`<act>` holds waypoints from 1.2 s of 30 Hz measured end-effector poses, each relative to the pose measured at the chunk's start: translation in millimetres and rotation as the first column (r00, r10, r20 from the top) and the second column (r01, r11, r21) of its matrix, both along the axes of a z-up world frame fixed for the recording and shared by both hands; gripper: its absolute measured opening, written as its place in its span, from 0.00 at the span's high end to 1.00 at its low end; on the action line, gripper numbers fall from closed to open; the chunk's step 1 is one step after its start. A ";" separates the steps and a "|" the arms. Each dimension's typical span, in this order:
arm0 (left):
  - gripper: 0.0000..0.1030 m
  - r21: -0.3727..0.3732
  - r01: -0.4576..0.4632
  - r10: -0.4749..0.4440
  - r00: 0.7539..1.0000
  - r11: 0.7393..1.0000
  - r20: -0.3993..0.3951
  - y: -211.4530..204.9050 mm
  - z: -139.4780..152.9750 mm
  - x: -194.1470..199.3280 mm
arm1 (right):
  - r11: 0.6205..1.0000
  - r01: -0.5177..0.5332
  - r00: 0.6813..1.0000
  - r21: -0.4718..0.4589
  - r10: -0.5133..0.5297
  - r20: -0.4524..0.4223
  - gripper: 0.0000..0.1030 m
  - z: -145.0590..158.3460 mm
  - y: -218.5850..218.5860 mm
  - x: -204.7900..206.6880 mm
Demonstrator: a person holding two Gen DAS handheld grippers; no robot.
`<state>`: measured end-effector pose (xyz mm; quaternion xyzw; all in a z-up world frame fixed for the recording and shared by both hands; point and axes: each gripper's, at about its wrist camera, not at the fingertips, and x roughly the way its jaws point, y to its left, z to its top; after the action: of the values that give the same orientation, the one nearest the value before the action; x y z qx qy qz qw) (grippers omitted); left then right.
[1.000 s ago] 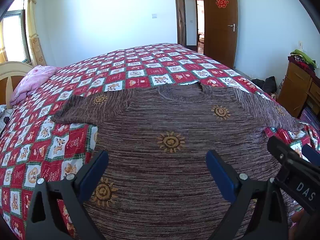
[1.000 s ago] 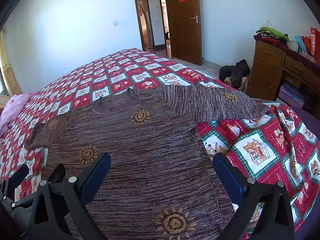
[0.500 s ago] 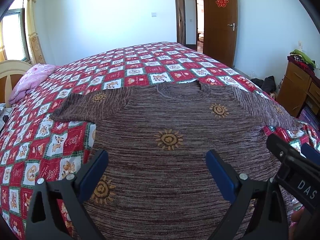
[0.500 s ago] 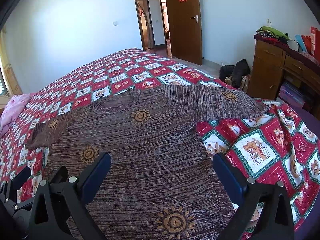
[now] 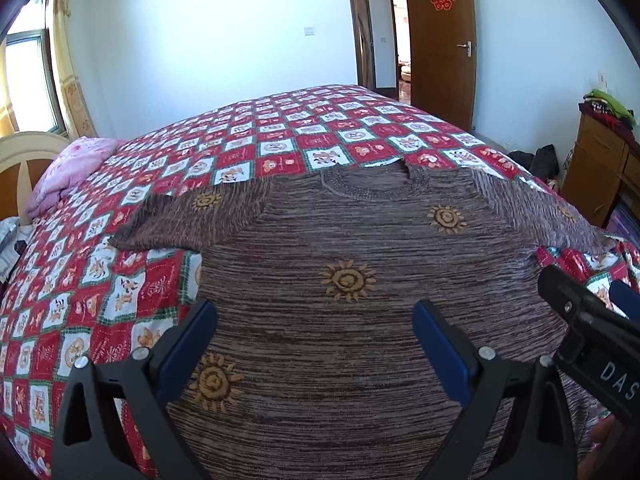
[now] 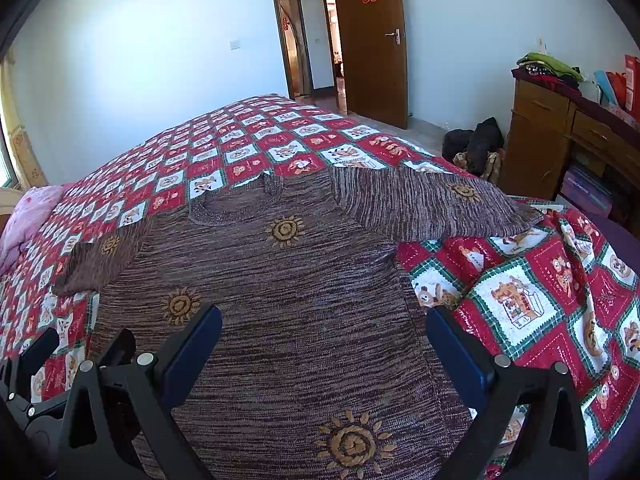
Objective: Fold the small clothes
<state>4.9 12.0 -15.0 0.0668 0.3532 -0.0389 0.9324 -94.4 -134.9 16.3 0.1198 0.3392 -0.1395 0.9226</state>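
The brown knitted sweater lies flat on the bed, face up, with its collar far from the cameras and both sleeves spread out to the sides over the red checkered bedspread. The left gripper and the right gripper both hover over the lower part of the body of the sweater; the jaws of each stand wide apart and hold nothing. The knit looks thick and soft, so I judge it is light, will bend and sag easily, and will not slip much between the pads. A good place to take hold seems to be the edge of the cloth: the end of the left sleeve or of the right sleeve, or the shoulder seam, pinching only one layer so the bedspread is not caught together with it.
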 end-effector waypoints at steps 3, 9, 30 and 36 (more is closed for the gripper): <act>0.03 -0.005 0.004 -0.004 1.000 1.000 0.001 0.5 0.5 -0.8 | 1.000 0.000 1.000 0.000 0.000 0.000 0.01 -0.3 0.2 0.7; 0.03 -0.003 0.005 -0.005 1.000 1.000 0.004 -0.5 0.4 -1.3 | 1.000 0.000 1.000 -0.006 0.000 0.002 0.01 -1.4 -0.5 0.7; 0.03 -0.023 0.008 -0.008 1.000 1.000 -0.004 1.3 -3.1 -1.2 | 1.000 -0.008 1.000 -0.004 0.008 -0.012 0.01 -5.8 2.0 1.4; 0.03 -0.033 0.012 -0.012 1.000 0.999 -0.018 2.3 -6.0 1.2 | 1.000 0.003 1.000 -0.014 -0.003 -0.022 0.01 -6.0 -1.1 3.3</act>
<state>6.1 14.4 -21.0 0.0530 0.3608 -0.0510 0.9298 -91.1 -136.0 10.3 0.1124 0.3480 -0.1446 0.9194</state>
